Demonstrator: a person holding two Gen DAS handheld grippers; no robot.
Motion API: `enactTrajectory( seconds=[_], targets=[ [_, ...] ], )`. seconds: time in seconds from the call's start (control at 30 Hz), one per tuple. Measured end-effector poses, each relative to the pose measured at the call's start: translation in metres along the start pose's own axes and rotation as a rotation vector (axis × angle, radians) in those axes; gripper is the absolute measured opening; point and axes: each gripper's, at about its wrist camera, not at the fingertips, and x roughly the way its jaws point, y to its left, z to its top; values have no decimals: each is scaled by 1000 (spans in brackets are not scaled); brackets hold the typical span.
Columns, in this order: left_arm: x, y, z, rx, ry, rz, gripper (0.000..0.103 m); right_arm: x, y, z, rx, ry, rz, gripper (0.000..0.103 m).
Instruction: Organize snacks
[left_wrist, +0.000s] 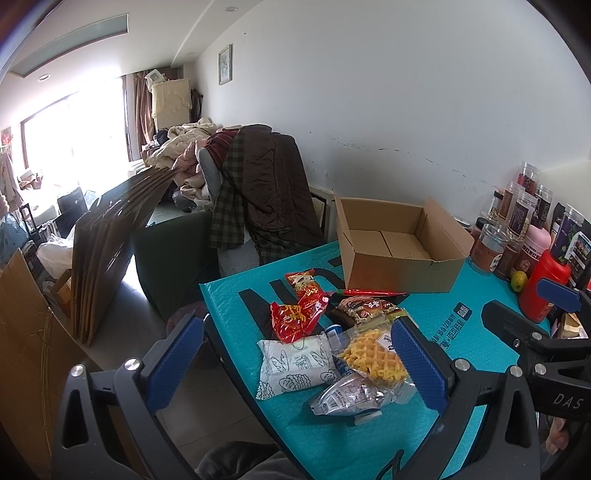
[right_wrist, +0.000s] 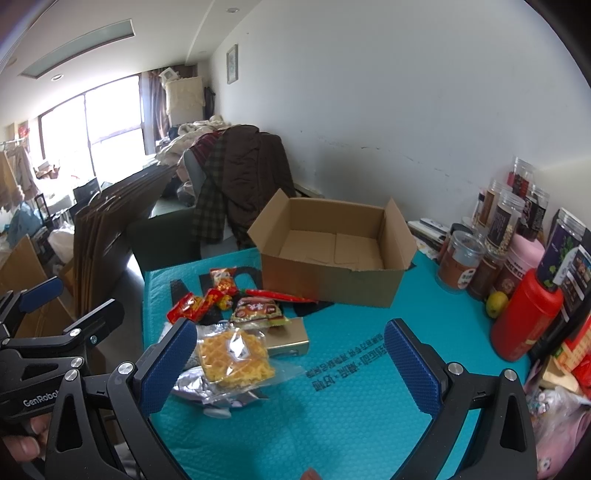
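Observation:
A pile of snack packets lies on the teal bubble mat (right_wrist: 369, 398): a waffle packet (left_wrist: 373, 356) (right_wrist: 234, 354), a white bread packet (left_wrist: 295, 363), a silver foil packet (left_wrist: 351, 397) (right_wrist: 195, 387), red packets (left_wrist: 295, 317) (right_wrist: 188, 306), a brown packet (left_wrist: 365, 308) (right_wrist: 256, 310) and a long red stick (left_wrist: 369, 292) (right_wrist: 277, 295). Behind them stands an open, empty cardboard box (left_wrist: 399, 243) (right_wrist: 332, 251). My left gripper (left_wrist: 295, 362) (right_wrist: 72, 301) hovers open over the pile, holding nothing. My right gripper (right_wrist: 290, 369) (left_wrist: 532, 306) is open above bare mat, right of the pile.
Several jars (right_wrist: 461, 262), a red bottle (right_wrist: 524, 317) and a yellow-green fruit (right_wrist: 496, 303) crowd the mat's right side by the wall. A chair draped with a brown coat (left_wrist: 266, 192) and stacked cardboard sheets (left_wrist: 110, 236) stand beyond the table's left edge.

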Motion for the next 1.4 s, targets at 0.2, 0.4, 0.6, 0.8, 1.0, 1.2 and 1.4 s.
enactTrajectory(
  seconds=[0.2, 0.4, 0.6, 0.8, 1.0, 1.2, 1.4],
  targets=[
    [-1, 2, 0, -4, 7, -2, 103, -1, 0, 0, 0, 0, -1, 103],
    [0, 5, 0, 7, 6, 17, 103, 0, -1, 1, 1, 3, 1, 103],
    [2, 11, 0, -8, 13, 15, 103, 2, 4, -2, -13, 9, 8, 103],
    [4, 12, 0, -9, 15, 12, 103, 3, 5, -4, -19, 11, 12, 103],
    [7, 14, -2, -11, 23, 10, 103, 4, 5, -4, -14, 11, 15, 103],
    [11, 15, -5, -20, 45, -19, 103, 10, 8, -6, -23, 33, 27, 103],
    [15, 20, -9, -11, 44, -28, 103, 10, 9, -7, -13, 30, 61, 103]
  ],
)
